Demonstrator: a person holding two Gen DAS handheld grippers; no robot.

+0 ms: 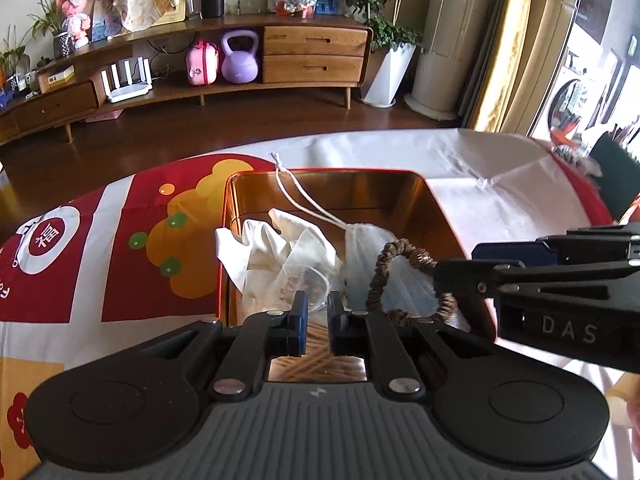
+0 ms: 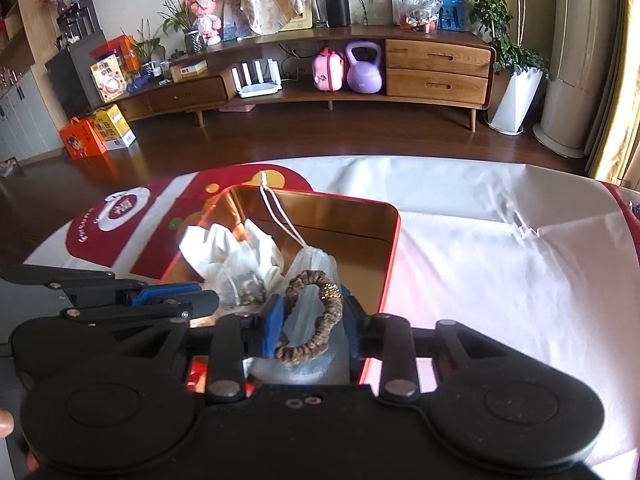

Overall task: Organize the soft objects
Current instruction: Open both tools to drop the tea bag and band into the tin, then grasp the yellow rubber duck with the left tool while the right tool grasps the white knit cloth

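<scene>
The near wall of the red metal tin with gold inside (image 2: 390, 248) is hidden behind the hand-held gripper bodies in both views. The brown fabric scrunchie (image 2: 316, 312) covers part of the white mesh drawstring pouch (image 2: 316, 264), whose contents cannot be told. The cloth-covered worktop (image 2: 500, 260) runs off the right edge

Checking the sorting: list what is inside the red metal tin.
Inside the red metal tin: crumpled white cloth, white mesh drawstring pouch, brown fabric scrunchie resting on the pouch. Anything beneath them is covered.
</scene>
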